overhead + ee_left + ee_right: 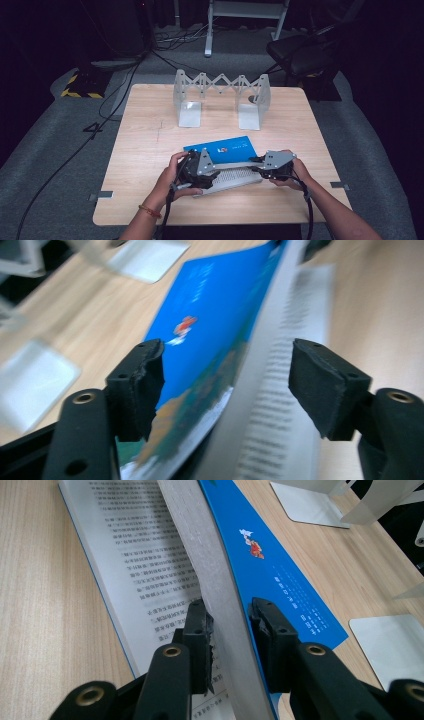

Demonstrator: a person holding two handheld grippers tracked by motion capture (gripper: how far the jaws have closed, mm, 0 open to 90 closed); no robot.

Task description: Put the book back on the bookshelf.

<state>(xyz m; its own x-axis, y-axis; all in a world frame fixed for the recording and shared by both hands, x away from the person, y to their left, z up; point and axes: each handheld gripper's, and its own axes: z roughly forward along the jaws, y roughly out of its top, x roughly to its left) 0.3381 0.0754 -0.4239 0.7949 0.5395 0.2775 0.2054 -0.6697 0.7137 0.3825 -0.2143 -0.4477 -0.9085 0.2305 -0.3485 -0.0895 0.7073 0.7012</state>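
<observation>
A book with a blue cover (225,146) lies open on the wooden table (145,150), its printed pages (135,545) facing up. The cover and a thick block of pages (200,540) are lifted at a slant. My right gripper (256,169) (230,625) is shut on that lifted block at the book's right end. My left gripper (213,176) (227,385) sits at the book's left end. Its jaws stand apart on either side of the block and cover (210,315), and neither pad touches it.
A grey metal folding book rack (220,95) with two flat base plates stands at the back of the table. Beyond the table are a dark chair (300,50), a white frame (245,15) and cables on the grey floor (60,165).
</observation>
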